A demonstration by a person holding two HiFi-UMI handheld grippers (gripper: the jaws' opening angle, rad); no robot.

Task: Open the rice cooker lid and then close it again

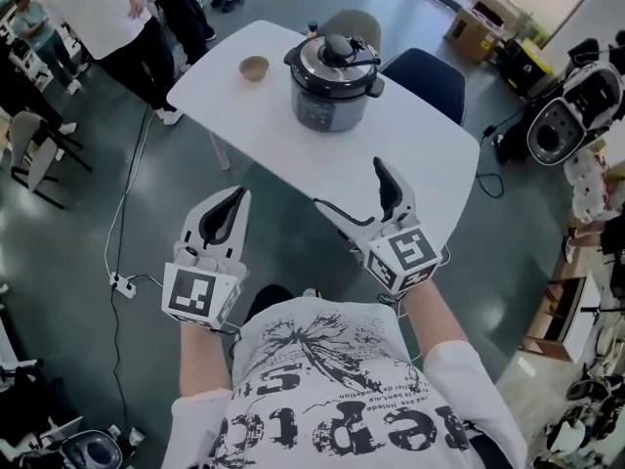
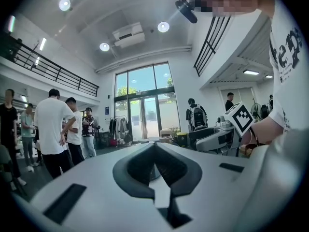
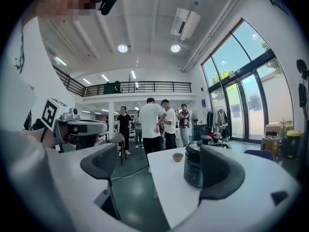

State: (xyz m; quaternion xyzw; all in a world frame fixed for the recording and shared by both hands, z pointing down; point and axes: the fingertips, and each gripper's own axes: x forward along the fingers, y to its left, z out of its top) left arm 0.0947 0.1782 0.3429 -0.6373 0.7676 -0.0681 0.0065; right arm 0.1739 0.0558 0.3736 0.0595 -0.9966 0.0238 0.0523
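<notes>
A black and silver rice cooker (image 1: 332, 81) stands with its lid down at the far side of a white table (image 1: 420, 154). In the right gripper view the rice cooker (image 3: 193, 167) is partly hidden behind one finger. Both grippers hover over the floor, short of the table's near edge. My left gripper (image 1: 237, 197) is shut, and its fingers meet with nothing between them (image 2: 154, 148). My right gripper (image 1: 352, 186) is open and empty, and the table's near corner shows between its fingers (image 3: 161, 167).
A small brown bowl (image 1: 254, 67) sits left of the cooker. A dark chair (image 1: 427, 81) stands behind the table. Several people (image 1: 146, 18) stand at the far left. A power strip and cable (image 1: 122, 283) lie on the floor. More cookers (image 1: 571, 115) crowd the right side.
</notes>
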